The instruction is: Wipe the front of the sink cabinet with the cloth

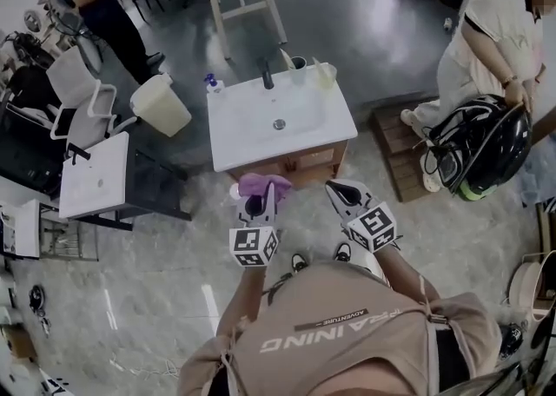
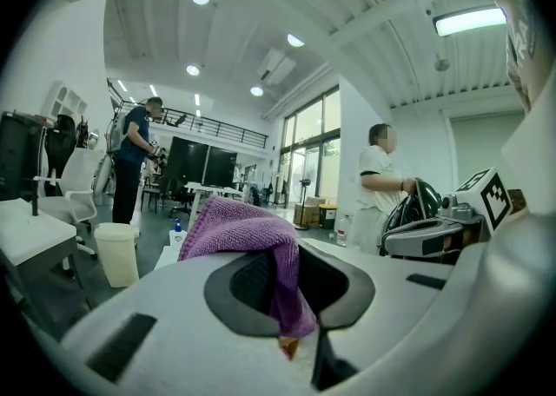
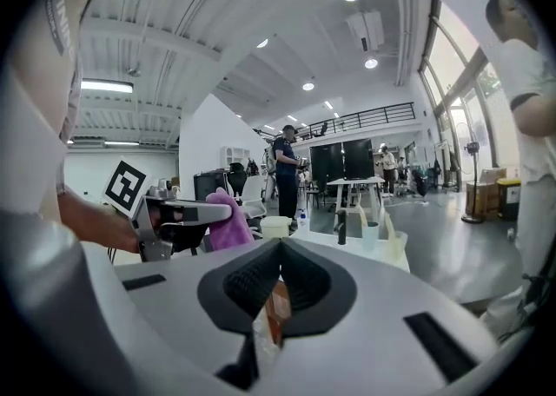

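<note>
The sink cabinet stands just ahead of me, with a white basin top [image 1: 252,125] and a wooden front [image 1: 304,162]. My left gripper [image 1: 258,201] is held before that front, shut on a purple cloth [image 1: 265,183]. In the left gripper view the cloth [image 2: 239,229] is bunched over and between the jaws of the left gripper [image 2: 287,277]. My right gripper [image 1: 341,190] hovers beside it to the right, a little apart from the cabinet. Its jaws meet at the tips with nothing held [image 3: 278,251]. The right gripper view also shows the cloth [image 3: 224,222] in the left gripper [image 3: 178,214].
A black faucet [image 1: 268,78], cups [image 1: 298,65] and a soap bottle [image 1: 211,83] sit on the basin's far edge. A white bin [image 1: 161,104] and a second white unit [image 1: 94,175] stand to the left. A person holding a helmet [image 1: 480,141] stands right, by a wooden pallet [image 1: 398,147].
</note>
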